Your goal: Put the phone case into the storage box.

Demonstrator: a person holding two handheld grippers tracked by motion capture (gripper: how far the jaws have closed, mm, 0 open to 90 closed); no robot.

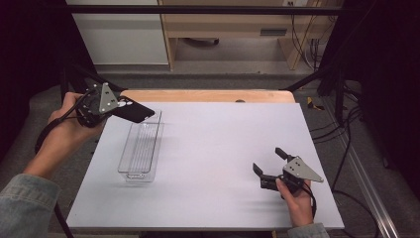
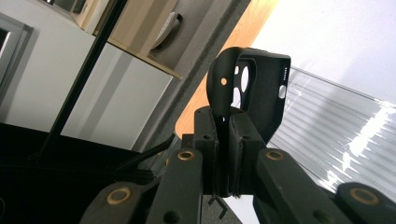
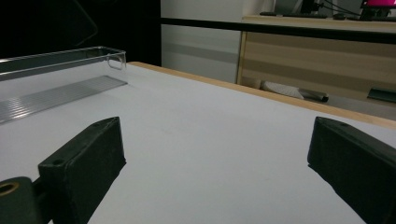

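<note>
Left gripper (image 1: 115,105) clenched on the phone case (image 1: 132,111), hanging over the tray's (image 1: 141,148) far end, case's long axis slanting across the tray's. Right gripper (image 1: 267,161) rests released, well apart on the table.

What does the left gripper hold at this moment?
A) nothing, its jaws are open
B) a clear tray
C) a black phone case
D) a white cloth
C: in the left gripper view the left gripper has its jaws shut on the edge of the black phone case, and the high view shows the case held above the far end of the clear tray.
</note>
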